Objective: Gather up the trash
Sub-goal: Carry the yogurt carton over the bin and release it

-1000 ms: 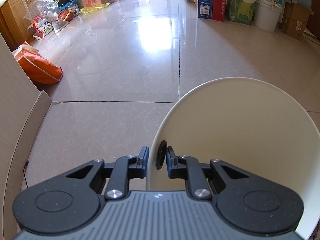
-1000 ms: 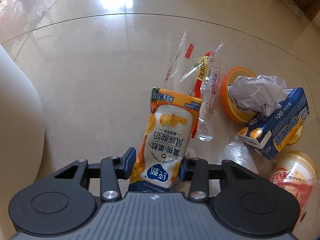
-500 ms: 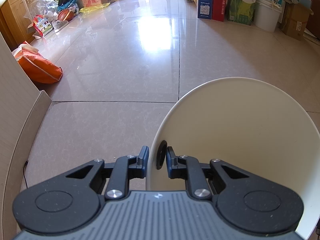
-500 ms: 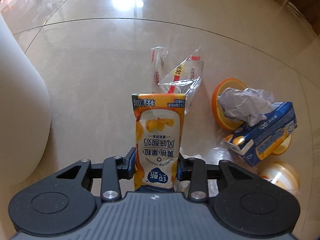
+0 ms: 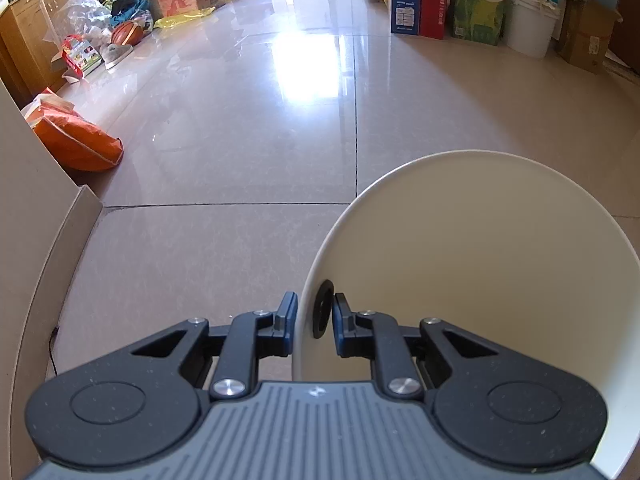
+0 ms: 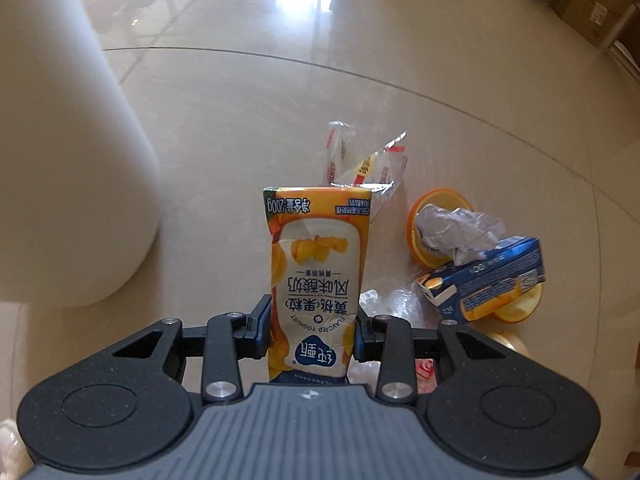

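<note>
Orange and white, a yoghurt pouch (image 6: 316, 276) is clamped between the two fingers of the right gripper (image 6: 314, 330), its printed face up and its far end reaching out over the glossy floor (image 6: 440, 60), clear of the litter below. Beyond its tip lies a clear plastic wrapper (image 6: 368, 164) with red print. To the right sits an orange cup (image 6: 424, 220) with crumpled paper (image 6: 456, 228) stuffed in it, and a blue carton (image 6: 484, 276) lies tilted against that cup, partly over a second orange piece (image 6: 520, 304) at the far right. More scraps show under the right finger, too hidden to name. A pale bin (image 6: 68, 168) stands at the left of this view, near the pouch but apart from it. In the left wrist view the left gripper (image 5: 316, 316) pinches the near wall of that cream bin (image 5: 500, 280), one finger outside and one inside, with a black ring on the wall between them. Far across the tiles are an orange bag (image 5: 80, 140) by the left wall and stacked cardboard boxes (image 5: 440, 0) at the back.
</note>
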The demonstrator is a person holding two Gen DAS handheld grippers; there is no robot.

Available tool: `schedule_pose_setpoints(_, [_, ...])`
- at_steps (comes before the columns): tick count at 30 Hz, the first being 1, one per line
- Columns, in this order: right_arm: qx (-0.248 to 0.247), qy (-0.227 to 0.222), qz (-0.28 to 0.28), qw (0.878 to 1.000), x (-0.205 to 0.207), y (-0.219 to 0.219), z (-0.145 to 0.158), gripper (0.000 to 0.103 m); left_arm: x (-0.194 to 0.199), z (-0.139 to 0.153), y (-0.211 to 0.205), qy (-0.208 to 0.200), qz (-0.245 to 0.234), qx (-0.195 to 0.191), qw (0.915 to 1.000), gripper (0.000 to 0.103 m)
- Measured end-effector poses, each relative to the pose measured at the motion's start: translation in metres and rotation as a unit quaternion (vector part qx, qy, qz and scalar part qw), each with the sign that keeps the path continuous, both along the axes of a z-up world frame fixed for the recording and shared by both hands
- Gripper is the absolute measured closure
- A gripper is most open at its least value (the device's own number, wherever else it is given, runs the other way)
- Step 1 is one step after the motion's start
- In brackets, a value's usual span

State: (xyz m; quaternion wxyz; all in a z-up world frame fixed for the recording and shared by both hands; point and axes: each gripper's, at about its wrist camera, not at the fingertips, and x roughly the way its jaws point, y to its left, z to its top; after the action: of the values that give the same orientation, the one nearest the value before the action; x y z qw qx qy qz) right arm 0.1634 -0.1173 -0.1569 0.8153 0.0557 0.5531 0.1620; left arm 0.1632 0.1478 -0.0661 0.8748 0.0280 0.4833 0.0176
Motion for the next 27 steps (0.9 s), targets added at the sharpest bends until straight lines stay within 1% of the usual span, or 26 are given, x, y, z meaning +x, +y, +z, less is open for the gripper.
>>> schedule_pose_setpoints(1, [0.0, 0.001, 0.006, 1.0, 0.003, -0.002, -0.001, 0.062, 0.0, 0.0, 0.0, 0.0, 0.0, -0.001, 1.0, 0.088])
schedule_pose_setpoints(5, [-0.007, -0.005, 0.04, 0.999, -0.006, -0.009, 0.025, 0.062, 0.001, 0.001, 0.001, 0.003, 0.0, -0.006, 1.0, 0.088])
schedule_pose_setpoints(9, [-0.004, -0.023, 0.073, 0.997, -0.014, -0.012, 0.065, 0.062, 0.001, 0.001, 0.002, 0.005, -0.006, -0.006, 1.0, 0.088])
schedule_pose_setpoints(14, [0.014, -0.058, 0.102, 0.993, -0.015, -0.01, 0.113, 0.062, 0.003, 0.002, 0.004, 0.009, -0.007, -0.013, 0.9999, 0.088])
schedule_pose_setpoints(21, [0.042, -0.108, 0.141, 0.983, -0.007, 0.011, 0.176, 0.061, 0.005, 0.001, 0.006, 0.012, -0.004, -0.02, 0.9997, 0.088])
schedule_pose_setpoints(25, [0.067, -0.127, 0.16, 0.977, 0.001, 0.03, 0.2, 0.061, 0.005, 0.001, 0.007, 0.012, -0.007, -0.02, 0.9997, 0.087])
schedule_pose_setpoints(27, [0.078, -0.133, 0.174, 0.973, 0.003, 0.043, 0.207, 0.061, 0.005, 0.001, 0.008, 0.017, -0.011, -0.021, 0.9996, 0.087])
